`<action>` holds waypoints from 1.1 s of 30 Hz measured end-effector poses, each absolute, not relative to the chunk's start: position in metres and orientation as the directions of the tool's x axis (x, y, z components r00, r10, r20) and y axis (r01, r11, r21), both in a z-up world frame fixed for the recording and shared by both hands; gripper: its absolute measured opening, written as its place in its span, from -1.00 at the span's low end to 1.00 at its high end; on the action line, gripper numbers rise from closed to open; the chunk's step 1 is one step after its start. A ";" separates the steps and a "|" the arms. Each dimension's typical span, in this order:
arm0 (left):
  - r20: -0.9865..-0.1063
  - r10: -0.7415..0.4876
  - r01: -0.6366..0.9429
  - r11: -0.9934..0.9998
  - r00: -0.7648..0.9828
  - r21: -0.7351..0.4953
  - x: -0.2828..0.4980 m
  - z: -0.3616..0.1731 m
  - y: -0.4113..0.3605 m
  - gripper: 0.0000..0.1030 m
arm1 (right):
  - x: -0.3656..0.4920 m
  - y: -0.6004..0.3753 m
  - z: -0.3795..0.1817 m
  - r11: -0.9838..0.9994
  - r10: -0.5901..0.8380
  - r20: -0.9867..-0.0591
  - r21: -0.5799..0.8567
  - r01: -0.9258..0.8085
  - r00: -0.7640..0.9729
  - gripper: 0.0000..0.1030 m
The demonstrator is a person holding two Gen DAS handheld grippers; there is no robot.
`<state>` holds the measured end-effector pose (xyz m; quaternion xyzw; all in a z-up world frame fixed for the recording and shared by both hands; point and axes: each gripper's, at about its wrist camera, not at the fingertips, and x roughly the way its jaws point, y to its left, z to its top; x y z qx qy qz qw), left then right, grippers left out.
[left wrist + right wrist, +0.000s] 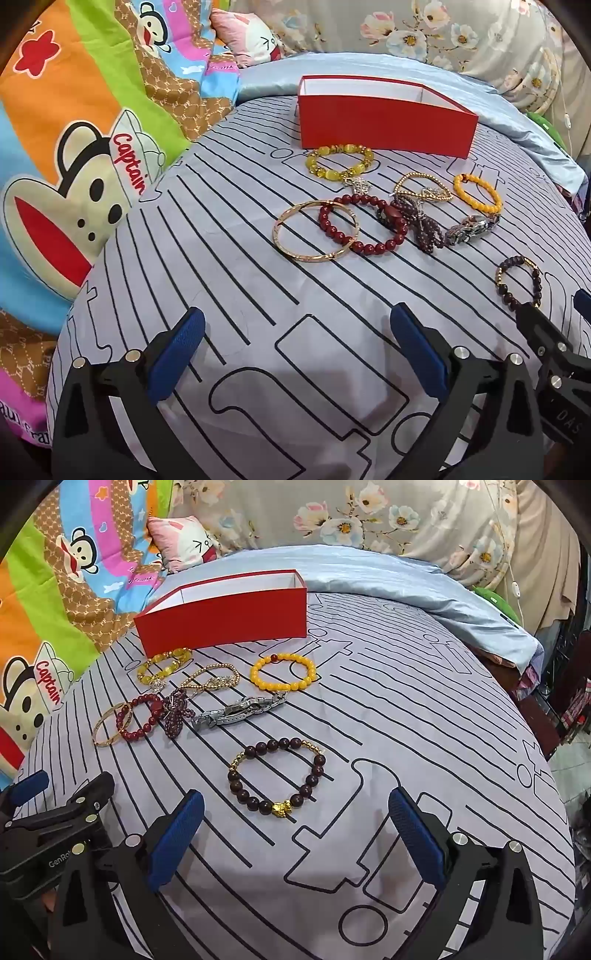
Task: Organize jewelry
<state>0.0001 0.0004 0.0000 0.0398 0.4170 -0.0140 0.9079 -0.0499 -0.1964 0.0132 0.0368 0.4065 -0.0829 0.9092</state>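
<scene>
A: Where does the jewelry sit?

B: Upper middle of the left wrist view, on the striped sheet point(258, 332): a gold bangle point(316, 230) overlapped by a red bead bracelet point(364, 225), a yellow bead bracelet point(340, 160) just before the red box point(384, 122), an orange bracelet point(478, 194), a metal watch point(471, 227).

A: And the tongs?

B: Left gripper point(297, 354) and right gripper point(295, 834) both gape wide, gripping nothing. A dark bead bracelet point(277, 775) lies just above the right one.

A: Anything crowding them?

B: A cartoon blanket point(74, 166) at left, floral bedding point(369, 517) along the top, each gripper's arm at the other's frame edge.
</scene>
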 end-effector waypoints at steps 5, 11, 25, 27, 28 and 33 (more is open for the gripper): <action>-0.763 0.019 0.046 0.997 0.646 0.063 0.003 -0.001 -0.001 0.90 | -0.051 -0.197 0.014 0.984 -0.118 -0.741 0.003 0.179 0.661 0.90; -0.751 -0.014 0.065 0.997 0.660 0.039 -0.002 0.003 0.001 0.90 | -0.049 -0.197 0.014 0.984 -0.118 -0.741 0.002 0.178 0.661 0.90; -0.749 -0.002 0.065 0.996 0.663 0.055 -0.001 0.001 -0.005 0.90 | -0.053 -0.198 0.018 0.984 -0.115 -0.735 0.007 0.177 0.668 0.90; -0.748 -0.003 0.064 0.997 0.664 0.053 -0.001 0.002 -0.006 0.90 | -0.053 -0.197 0.017 0.984 -0.116 -0.734 0.007 0.178 0.669 0.90; -0.748 -0.003 0.063 0.997 0.664 0.052 -0.001 0.002 -0.007 0.90 | -0.053 -0.197 0.017 0.984 -0.116 -0.735 0.007 0.179 0.669 0.90; -0.747 -0.010 0.067 0.997 0.665 0.047 -0.003 0.004 -0.002 0.90 | -0.053 -0.198 0.017 0.984 -0.116 -0.734 0.007 0.178 0.669 0.90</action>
